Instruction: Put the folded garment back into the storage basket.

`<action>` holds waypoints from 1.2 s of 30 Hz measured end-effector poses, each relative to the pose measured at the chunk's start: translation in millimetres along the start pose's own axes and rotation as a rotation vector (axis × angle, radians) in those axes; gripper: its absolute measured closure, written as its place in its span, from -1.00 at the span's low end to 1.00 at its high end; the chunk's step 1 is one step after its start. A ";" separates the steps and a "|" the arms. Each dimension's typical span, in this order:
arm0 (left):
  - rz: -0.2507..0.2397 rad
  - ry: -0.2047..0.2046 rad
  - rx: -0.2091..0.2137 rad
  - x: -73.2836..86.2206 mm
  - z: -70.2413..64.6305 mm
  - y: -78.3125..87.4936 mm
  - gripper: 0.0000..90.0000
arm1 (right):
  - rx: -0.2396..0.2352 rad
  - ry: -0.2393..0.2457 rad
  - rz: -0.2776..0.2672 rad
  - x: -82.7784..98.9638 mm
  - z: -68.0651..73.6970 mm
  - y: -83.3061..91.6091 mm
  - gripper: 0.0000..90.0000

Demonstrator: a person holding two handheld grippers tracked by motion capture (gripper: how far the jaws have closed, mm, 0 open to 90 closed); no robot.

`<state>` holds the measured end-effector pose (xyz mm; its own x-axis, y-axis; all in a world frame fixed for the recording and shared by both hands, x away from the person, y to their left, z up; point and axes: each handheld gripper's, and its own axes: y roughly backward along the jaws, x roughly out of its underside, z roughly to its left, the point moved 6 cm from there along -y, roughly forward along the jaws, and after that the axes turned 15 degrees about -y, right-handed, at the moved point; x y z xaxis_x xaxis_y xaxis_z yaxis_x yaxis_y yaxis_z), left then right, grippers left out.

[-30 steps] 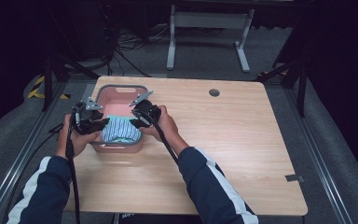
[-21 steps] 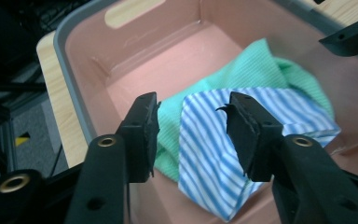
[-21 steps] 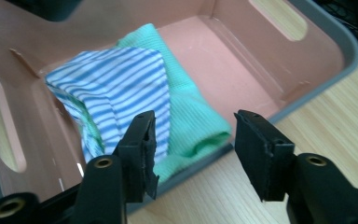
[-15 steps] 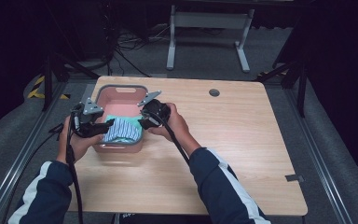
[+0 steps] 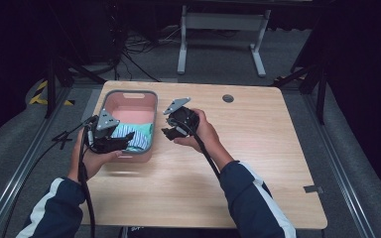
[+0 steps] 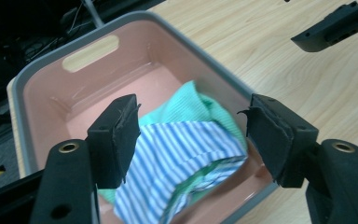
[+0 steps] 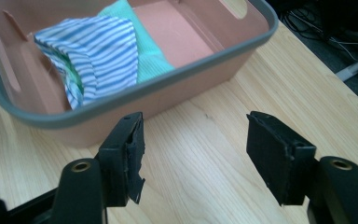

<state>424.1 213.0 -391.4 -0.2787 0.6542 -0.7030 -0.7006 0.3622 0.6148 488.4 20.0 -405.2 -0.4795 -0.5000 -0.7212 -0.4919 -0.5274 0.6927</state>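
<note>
While my pale wooden tabletop [image 5: 258, 163] sits on grey carpet with a dark room beyond, the folded striped cloth [image 5: 131, 136] lies in the pink basket [image 5: 129, 95] at its left. Both claws have just been opening and now stand empty: since a second ago the left claw [image 5: 124, 143] has drawn back over the basket's near rim, and the right claw [image 5: 168, 133] has come off the cloth to hover beside the basket.

High view looks down; both gripper views closely share the basin [image 5: 129, 101].

Smooth, faintly glossy pink plastic tub [image 6: 46, 100] with matt grey rim; soft woven cloth [image 6: 182, 149], striped blue-white over plain green; matt pale wood-grain table [image 5: 258, 148]; rough, frayed black rubber pads [image 7: 133, 154] on matt plastic jaws.
</note>
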 end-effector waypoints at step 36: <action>-0.018 -0.168 0.140 -14.6 -75.2 -7.1 -0.53 | 0.104 0.033 0.054 76.0 -44.4 70.6 -0.28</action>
<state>383.8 151.0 -412.3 -0.1454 0.7438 -0.6524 -0.6035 0.4559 0.6542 449.5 -85.7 -411.5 -0.4837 -0.5489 -0.6817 -0.5395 -0.4263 0.7261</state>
